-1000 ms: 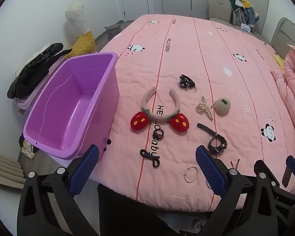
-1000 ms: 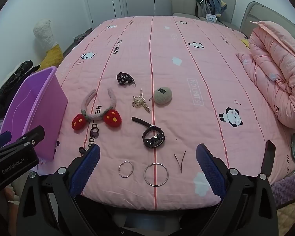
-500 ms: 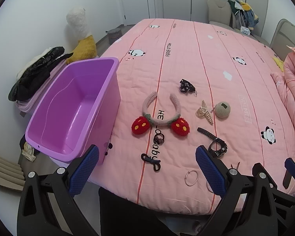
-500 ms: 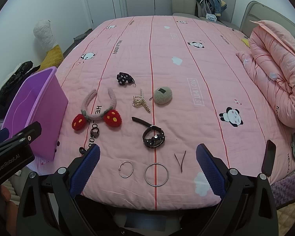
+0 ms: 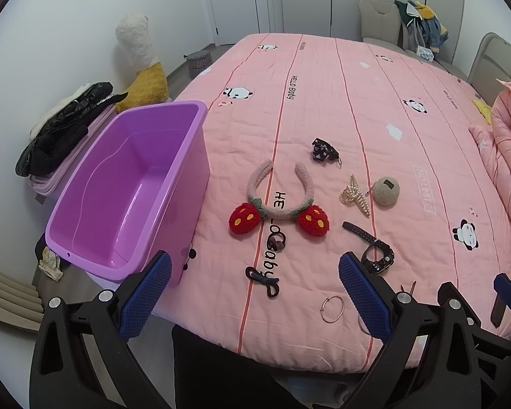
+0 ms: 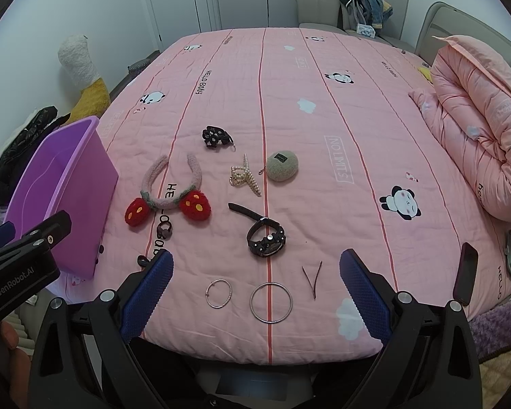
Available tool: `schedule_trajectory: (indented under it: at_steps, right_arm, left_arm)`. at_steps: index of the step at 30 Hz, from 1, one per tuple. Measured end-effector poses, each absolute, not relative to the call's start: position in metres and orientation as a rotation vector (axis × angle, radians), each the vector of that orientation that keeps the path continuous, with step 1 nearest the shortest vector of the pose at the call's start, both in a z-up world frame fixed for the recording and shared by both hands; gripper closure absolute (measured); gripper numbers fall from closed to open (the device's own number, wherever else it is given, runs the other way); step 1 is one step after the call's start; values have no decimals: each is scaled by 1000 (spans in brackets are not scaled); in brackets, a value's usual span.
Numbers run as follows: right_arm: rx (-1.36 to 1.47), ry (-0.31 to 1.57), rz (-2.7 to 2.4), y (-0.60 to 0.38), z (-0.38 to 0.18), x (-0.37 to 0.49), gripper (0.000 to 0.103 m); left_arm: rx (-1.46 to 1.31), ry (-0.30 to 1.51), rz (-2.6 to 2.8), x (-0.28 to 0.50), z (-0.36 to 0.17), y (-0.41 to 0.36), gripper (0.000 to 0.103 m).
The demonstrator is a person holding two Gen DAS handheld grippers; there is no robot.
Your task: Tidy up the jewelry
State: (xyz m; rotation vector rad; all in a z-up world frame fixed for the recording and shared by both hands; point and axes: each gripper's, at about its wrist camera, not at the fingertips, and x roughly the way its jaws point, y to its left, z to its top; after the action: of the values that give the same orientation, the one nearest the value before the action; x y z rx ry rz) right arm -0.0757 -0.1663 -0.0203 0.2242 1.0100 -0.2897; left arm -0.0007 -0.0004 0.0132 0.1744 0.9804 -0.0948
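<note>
Both the left gripper (image 5: 253, 283) and right gripper (image 6: 255, 284) hang with jaws wide apart and empty over the bed's (image 6: 323, 129) near edge. The strawberry headband (image 6: 168, 191) at 11 o'clock looks soft and light; we would pinch its band. Thin bangles (image 6: 271, 302) lie flat, likely slippery, close to the edge. The purple bin (image 5: 126, 187) waits at 9 o'clock, with open quilt beyond.

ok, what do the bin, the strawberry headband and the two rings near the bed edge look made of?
Bin: glossy purple plastic, going by the sheen on its smooth moulded walls.
Strawberry headband: fuzzy plush or knit fabric, matte, with tufted red berries.
Rings: thin, silvery, with bright glints; probably metal, though coated plastic can't be ruled out.
</note>
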Motion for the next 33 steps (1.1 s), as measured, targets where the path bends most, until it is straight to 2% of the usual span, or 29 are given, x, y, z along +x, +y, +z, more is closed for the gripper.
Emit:
schedule_trajectory:
  at_steps: [25,33]
  right_arm:
    - [228,1009,-288,-170,-21,-77,9]
    - [258,1030,-272,-173,-35,-79,9]
  left_arm:
    - [174,983,-97,-2,13,0,6]
    - [155,1054,-119,4,-7,6,6]
